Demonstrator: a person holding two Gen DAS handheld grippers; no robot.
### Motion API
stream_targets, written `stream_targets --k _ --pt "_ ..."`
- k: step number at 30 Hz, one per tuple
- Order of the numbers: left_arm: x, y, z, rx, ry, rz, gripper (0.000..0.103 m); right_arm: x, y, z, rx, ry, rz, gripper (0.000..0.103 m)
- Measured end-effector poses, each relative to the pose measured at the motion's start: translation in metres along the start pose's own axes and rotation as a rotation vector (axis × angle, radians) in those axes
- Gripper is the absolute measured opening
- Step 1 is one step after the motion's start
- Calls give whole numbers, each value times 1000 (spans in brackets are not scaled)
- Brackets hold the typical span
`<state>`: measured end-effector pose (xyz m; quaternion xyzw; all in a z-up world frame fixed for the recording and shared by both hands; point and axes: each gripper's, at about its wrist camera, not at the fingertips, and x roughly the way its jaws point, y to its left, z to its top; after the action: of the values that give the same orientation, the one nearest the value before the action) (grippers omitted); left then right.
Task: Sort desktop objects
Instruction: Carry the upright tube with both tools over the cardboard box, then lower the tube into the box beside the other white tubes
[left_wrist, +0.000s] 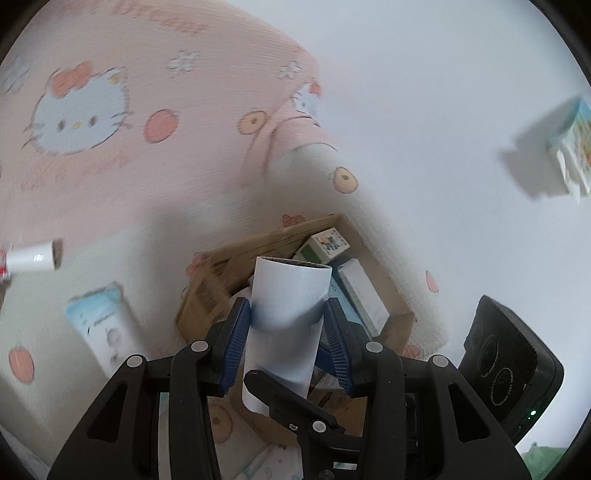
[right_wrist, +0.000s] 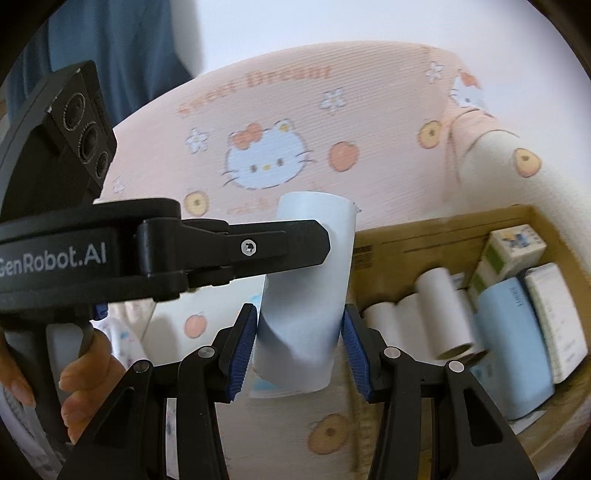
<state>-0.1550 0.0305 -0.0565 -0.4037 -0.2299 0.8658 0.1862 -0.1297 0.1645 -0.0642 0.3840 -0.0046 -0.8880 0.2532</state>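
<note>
A white paper roll (left_wrist: 291, 295) stands nearly upright between the blue pads of my left gripper (left_wrist: 286, 314), which is shut on it. The same roll (right_wrist: 303, 295) is also clamped between the pads of my right gripper (right_wrist: 299, 325), lower down. In the right wrist view the left gripper's black finger (right_wrist: 277, 247) crosses the roll from the left, held by a person's hand (right_wrist: 85, 365). The roll hangs above a cardboard box (left_wrist: 391, 291), whose wall (right_wrist: 406, 236) encloses several white rolls (right_wrist: 432, 317) and small packs.
A pink cartoon-cat cloth (left_wrist: 110, 166) covers the surface. On it lie another white roll (left_wrist: 33, 256) at the left, a light blue tissue pack (left_wrist: 103, 328), and a small carton (left_wrist: 569, 147) at the far right. The right gripper's camera housing (left_wrist: 509, 369) is close by.
</note>
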Motion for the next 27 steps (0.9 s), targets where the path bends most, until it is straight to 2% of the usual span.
stream_targets --k 5,9,16,20,23,27 --pt "20 -27 18 100 33 44 45 -2 -31 16 58 -5 -1 45" --pt "41 -34 31 117 87 76 45 4 -49 22 82 21 7 45" --pt "86 -30 53 57 211 107 45 32 -86 30 132 117 25 45" --pt "103 -33 55 47 272 151 45 42 -100 29 147 174 42 45" --pt "120 -30 51 8 334 187 45 55 -109 27 152 254 73 45" --pt "134 -23 48 -39 378 193 45 66 -119 19 163 311 94 45"
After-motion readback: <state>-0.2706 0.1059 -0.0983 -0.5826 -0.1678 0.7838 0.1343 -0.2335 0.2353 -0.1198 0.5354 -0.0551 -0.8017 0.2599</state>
